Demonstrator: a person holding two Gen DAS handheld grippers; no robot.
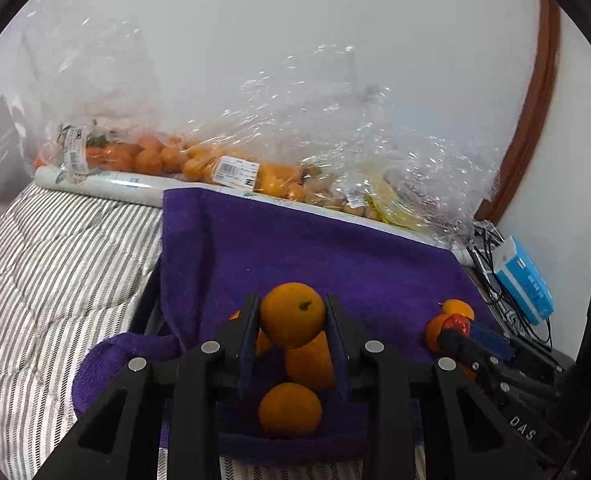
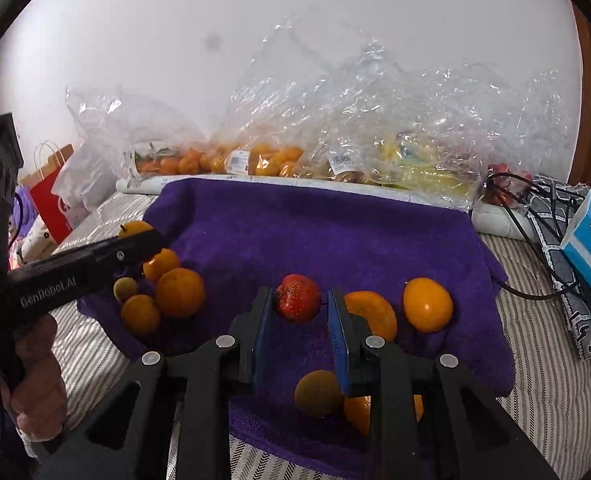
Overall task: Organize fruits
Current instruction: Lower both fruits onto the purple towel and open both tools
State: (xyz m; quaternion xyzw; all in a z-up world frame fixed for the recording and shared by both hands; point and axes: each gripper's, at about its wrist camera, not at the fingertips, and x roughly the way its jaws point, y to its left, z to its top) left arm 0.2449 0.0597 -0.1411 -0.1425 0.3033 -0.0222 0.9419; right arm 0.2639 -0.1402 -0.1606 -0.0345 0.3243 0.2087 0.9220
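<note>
A purple towel (image 2: 335,232) is spread over the striped bedding (image 1: 55,264), with loose fruit on it. An orange (image 1: 292,315) is clamped between the left gripper (image 1: 292,320) pads, above other oranges. A strawberry (image 2: 298,298) is pinched in the right gripper (image 2: 300,300).

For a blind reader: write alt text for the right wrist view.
The right claw grips a red strawberry above a purple towel scattered with oranges. The left claw holds another orange at left; bagged fruit lines the wall.
</note>
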